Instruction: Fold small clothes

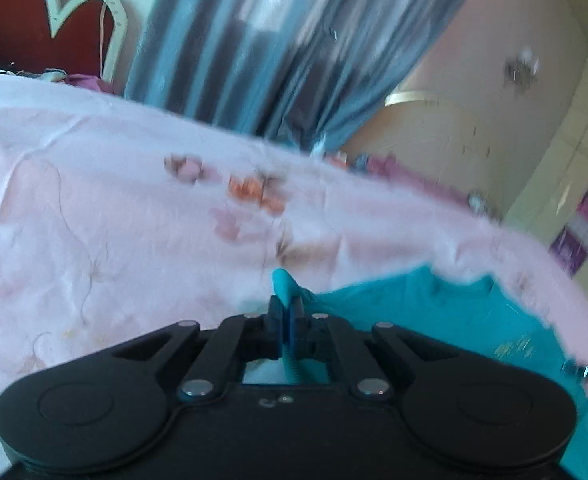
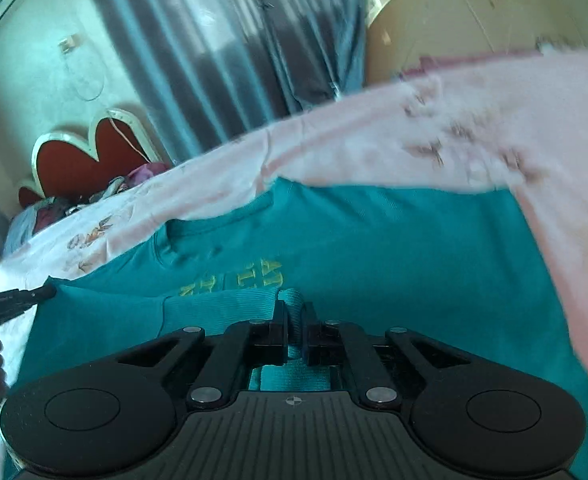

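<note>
A teal T-shirt with yellow lettering lies spread on a pink flowered bedsheet. It also shows in the left wrist view. My left gripper is shut on a pinched fold of the shirt's edge, which sticks up between the fingers. My right gripper is shut on another bunched teal fold, a sleeve or hem lifted over the shirt's body. The left gripper also shows at the left edge of the right wrist view, pinching the shirt's corner.
The pink bedsheet covers the bed. A red heart-shaped headboard and a pile of clothes stand at the head end. Blue-grey curtains hang behind, with a cream wardrobe at right.
</note>
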Demonstrator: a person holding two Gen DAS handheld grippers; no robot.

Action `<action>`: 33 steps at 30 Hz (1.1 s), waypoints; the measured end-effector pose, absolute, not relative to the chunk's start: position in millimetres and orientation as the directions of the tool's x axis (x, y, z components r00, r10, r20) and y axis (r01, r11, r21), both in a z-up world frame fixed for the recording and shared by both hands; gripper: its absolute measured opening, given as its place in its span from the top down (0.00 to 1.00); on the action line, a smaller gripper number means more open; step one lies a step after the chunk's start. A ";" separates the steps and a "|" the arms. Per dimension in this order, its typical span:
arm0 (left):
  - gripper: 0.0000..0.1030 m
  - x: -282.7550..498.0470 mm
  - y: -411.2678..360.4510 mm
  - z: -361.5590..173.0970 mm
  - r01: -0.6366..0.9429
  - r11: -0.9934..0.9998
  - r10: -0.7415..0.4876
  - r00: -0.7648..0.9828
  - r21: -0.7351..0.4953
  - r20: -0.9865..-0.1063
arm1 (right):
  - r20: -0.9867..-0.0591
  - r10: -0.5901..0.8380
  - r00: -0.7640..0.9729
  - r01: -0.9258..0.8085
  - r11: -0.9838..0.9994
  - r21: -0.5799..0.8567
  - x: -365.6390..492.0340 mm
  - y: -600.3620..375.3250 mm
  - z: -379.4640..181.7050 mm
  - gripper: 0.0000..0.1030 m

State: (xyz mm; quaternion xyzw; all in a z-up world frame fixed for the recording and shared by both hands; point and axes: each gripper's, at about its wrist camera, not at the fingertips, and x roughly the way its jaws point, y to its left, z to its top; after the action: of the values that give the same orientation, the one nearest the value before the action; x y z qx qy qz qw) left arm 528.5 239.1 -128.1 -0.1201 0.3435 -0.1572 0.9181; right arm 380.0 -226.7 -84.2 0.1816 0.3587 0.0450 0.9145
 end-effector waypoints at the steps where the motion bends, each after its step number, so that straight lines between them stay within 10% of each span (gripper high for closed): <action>1: 0.96 531.8 237.3 -135.1 0.200 0.930 -0.356 0.696 -0.308 -0.624 | -0.673 0.200 0.712 0.072 0.933 0.353 385.6 -226.6 -92.4 0.95; 4: 0.84 531.0 245.1 -138.2 0.176 0.925 -0.363 0.677 -0.338 -0.640 | -0.692 0.189 0.697 0.088 0.935 0.343 387.7 -227.2 -96.3 0.95; 8: 0.78 487.3 254.0 -102.0 0.151 0.948 -0.296 0.746 -0.281 -0.597 | -0.638 0.096 0.764 0.093 0.962 0.256 358.3 -220.0 -65.6 0.47; 12: 0.75 437.3 213.0 -89.2 0.265 0.903 -0.423 0.690 -0.339 -0.587 | -0.665 0.205 0.718 -0.041 0.967 0.253 351.1 -181.7 -64.5 0.48; 14: 0.72 424.8 185.1 -98.8 0.307 0.898 -0.439 0.653 -0.315 -0.617 | -0.687 0.262 0.677 -0.120 0.961 0.249 352.9 -158.5 -74.2 0.67; 33: 0.70 383.8 185.6 -119.0 0.236 0.960 -0.272 0.677 -0.149 -0.684 | -0.692 0.097 0.715 0.133 0.953 0.271 329.0 -219.4 -70.4 0.67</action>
State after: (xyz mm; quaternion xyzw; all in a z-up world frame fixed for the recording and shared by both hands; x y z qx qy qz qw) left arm 383.8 185.6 -119.0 -0.0240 0.3770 -0.1387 0.9154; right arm 329.0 -219.4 -70.4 0.1525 0.3771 -0.0097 0.9135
